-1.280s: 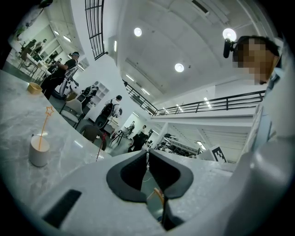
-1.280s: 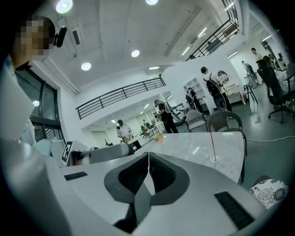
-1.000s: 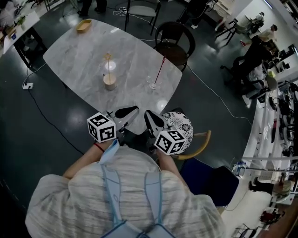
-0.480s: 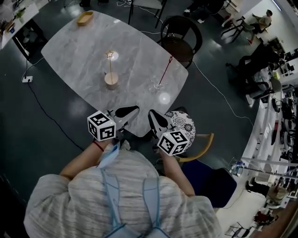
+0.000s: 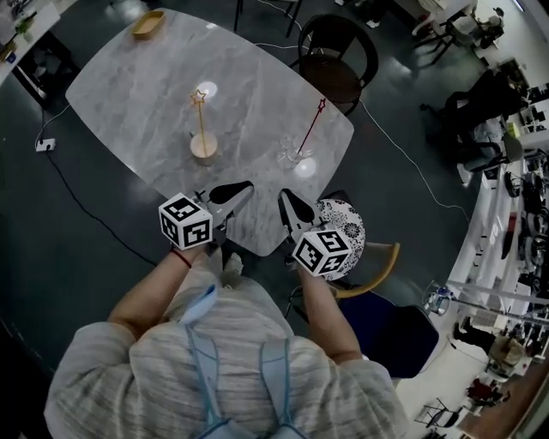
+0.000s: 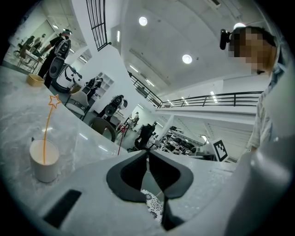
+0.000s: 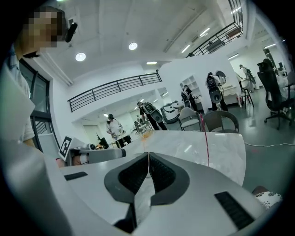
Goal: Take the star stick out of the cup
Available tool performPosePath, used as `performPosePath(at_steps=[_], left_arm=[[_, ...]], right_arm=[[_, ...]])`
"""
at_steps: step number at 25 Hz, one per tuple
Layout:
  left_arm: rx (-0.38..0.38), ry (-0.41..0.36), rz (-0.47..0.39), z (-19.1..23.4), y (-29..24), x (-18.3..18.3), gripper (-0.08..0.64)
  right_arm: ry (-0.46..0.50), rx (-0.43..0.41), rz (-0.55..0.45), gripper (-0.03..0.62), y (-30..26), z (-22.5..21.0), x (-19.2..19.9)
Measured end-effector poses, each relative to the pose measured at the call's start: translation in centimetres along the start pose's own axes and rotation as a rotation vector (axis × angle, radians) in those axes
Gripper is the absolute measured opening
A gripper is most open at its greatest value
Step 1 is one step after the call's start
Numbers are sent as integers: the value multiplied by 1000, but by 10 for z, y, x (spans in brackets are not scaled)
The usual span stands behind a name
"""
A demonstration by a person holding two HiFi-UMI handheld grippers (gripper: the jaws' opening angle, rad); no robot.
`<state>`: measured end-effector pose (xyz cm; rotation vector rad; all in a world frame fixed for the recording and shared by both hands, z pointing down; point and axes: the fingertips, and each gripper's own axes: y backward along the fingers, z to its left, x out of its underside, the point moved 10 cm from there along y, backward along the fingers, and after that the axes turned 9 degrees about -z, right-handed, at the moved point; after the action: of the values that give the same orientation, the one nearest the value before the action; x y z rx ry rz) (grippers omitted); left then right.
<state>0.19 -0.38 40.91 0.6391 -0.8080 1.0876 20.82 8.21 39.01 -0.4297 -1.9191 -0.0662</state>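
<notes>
A small pale cup (image 5: 203, 147) stands on the marble table (image 5: 129, 86) with a thin orange star stick (image 5: 200, 116) upright in it. The left gripper view shows the same cup (image 6: 44, 160) and star stick (image 6: 54, 101) ahead at the left. A clear glass (image 5: 290, 156) to the right holds a leaning red stick (image 5: 310, 126). My left gripper (image 5: 247, 185) and right gripper (image 5: 283, 196) hover side by side at the table's near edge. Both are shut with nothing in them and well short of the cup. Their jaws meet in the left gripper view (image 6: 148, 152) and in the right gripper view (image 7: 148, 154).
A wooden bowl (image 5: 147, 23) lies at the table's far left corner. A black chair (image 5: 339, 60) stands beyond the far right edge. A patterned stool cushion (image 5: 345, 233) sits just right of my right gripper. Cables cross the dark floor at the left.
Both grippers have edged slightly forward at the table's near edge and stay shut. The cup, the glass and the two sticks have not moved.
</notes>
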Motion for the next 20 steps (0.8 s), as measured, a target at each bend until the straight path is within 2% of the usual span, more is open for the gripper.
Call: performPosePath(at_steps=[12, 20], left_arm=[[-21, 13, 16, 59, -40, -6, 28], [-12, 29, 47, 78, -66, 3, 26]], right_arm=[[28, 70, 4, 11, -57, -40, -3], [34, 108, 10, 11, -74, -65, 0]])
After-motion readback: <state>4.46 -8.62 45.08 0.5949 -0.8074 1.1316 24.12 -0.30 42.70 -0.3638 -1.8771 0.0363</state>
